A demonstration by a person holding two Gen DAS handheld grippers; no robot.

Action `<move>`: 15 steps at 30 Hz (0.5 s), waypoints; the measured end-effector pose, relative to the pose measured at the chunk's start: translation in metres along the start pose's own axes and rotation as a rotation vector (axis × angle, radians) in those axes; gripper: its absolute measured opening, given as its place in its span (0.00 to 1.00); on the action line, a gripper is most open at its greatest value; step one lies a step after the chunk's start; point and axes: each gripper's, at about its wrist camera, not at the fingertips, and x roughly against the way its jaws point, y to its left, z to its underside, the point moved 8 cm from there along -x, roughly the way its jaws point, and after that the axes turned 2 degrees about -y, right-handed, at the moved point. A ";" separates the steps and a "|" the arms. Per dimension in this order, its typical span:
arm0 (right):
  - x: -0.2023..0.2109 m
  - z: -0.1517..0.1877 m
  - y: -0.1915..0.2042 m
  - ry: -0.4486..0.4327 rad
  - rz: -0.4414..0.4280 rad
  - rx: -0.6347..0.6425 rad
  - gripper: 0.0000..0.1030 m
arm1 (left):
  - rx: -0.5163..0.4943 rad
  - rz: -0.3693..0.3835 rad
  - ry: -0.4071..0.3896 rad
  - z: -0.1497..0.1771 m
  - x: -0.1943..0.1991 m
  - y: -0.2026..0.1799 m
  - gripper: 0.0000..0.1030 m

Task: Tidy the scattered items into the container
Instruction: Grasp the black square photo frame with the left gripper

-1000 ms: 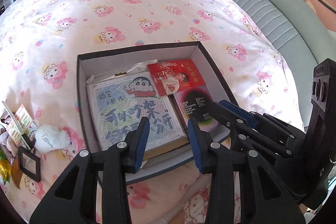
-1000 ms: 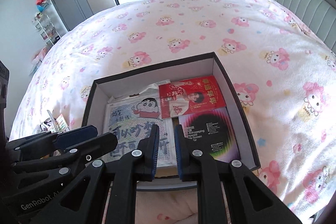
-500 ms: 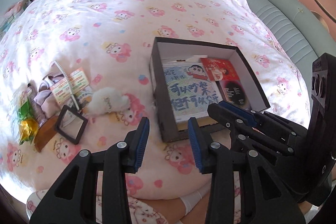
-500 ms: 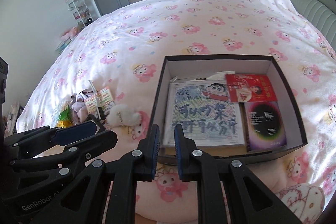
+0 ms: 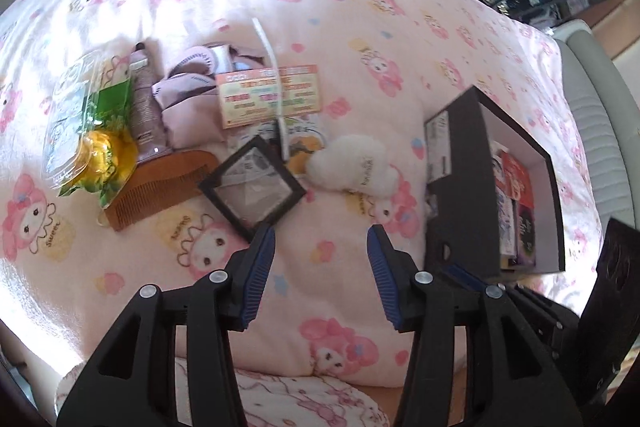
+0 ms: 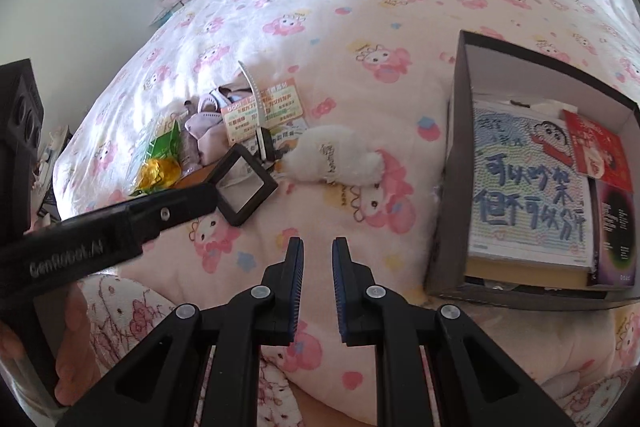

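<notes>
Left tool (image 5: 321, 259): jaws wide apart, empty, over pink cartoon-print bed quilt (image 5: 360, 27). Black square-framed mirror (image 5: 253, 183) just ahead-left of it, lying flat, corner toward tool; white fluffy plush (image 5: 352, 167) ahead-right. Left nearer both. Right tool (image 6: 317, 259): narrow gap, empty. Wooden comb (image 5: 160, 187), lavender cloth (image 5: 188, 99), orange leaflet (image 5: 270, 95) crowd behind mirror. Dark cardboard box (image 6: 452, 167) right, part-filled.

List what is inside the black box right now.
The black box holds a large cartoon-print book, a red booklet and a dark booklet. White paper peeks from behind; anything beneath the book is covered.
</notes>
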 end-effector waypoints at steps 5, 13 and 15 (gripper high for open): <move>-0.036 0.001 0.017 0.075 -0.056 0.019 0.12 | 0.111 -0.031 0.023 -0.021 -0.038 0.039 0.47; -0.091 -0.011 0.034 0.149 -0.100 0.014 0.12 | 0.209 -0.096 -0.032 -0.042 -0.060 0.077 0.47; -0.103 -0.013 0.037 0.172 -0.131 -0.013 0.12 | 0.225 -0.065 0.011 -0.037 -0.071 0.077 0.47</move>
